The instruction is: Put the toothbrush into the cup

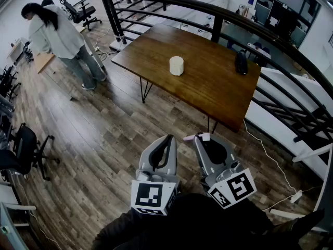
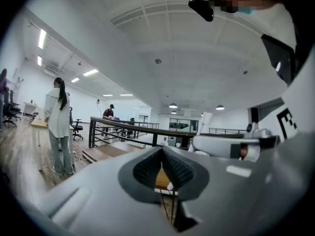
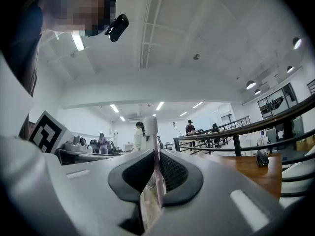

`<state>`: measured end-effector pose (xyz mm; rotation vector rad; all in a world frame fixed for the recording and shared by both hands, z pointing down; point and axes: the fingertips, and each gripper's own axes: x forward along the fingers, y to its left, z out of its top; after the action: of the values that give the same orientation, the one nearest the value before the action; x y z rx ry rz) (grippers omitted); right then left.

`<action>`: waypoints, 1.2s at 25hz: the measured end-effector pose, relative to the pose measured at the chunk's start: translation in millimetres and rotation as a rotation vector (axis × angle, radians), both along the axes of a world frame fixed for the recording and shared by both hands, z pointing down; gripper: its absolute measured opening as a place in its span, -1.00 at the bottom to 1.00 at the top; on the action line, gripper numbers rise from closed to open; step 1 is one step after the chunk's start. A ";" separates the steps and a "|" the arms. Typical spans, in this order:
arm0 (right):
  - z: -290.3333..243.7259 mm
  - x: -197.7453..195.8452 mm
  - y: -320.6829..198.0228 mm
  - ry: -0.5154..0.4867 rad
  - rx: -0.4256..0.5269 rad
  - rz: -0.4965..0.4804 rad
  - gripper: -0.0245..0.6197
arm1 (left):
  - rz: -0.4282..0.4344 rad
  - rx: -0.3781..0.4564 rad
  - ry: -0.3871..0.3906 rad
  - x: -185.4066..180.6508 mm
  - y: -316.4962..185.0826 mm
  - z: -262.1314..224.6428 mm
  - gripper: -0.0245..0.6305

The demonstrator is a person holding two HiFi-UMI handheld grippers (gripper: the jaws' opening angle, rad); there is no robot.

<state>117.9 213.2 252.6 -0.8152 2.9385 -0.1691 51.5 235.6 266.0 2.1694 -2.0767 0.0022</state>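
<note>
A white cup [image 1: 176,65] stands upright near the middle of the wooden table [image 1: 208,87], far ahead of both grippers. My right gripper [image 1: 200,138] is shut on the toothbrush [image 1: 196,137], held over the floor short of the table's near corner. In the right gripper view the toothbrush [image 3: 151,132] stands upright between the pads, white bristle head on top and pink handle below. My left gripper [image 1: 168,139] hangs beside the right one. Its jaws [image 2: 162,150] meet at the tips with nothing between them.
A black object [image 1: 241,62] lies at the table's right end. A curved black railing [image 1: 218,14] runs behind and right of the table. A person in a pale top [image 1: 54,33] stands at the far left. Office chairs [image 1: 21,150] stand along the left edge.
</note>
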 end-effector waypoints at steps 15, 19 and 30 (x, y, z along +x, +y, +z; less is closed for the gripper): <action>3.7 -62.6 -3.7 0.025 -0.014 0.025 -0.82 | 0.005 -0.011 0.036 -65.8 -1.8 10.1 -0.90; 11.5 -81.0 -20.6 0.040 -0.036 0.019 -0.82 | -0.006 -0.045 0.054 -84.0 -17.1 19.3 -0.90; 31.3 -130.9 -96.2 0.035 -0.106 -0.036 -0.82 | -0.050 -0.135 0.052 -128.6 -85.1 42.1 -0.90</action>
<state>-12.9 117.0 283.9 -0.7867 3.0007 -0.3188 -77.1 150.5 308.1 2.0184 -2.0390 0.0778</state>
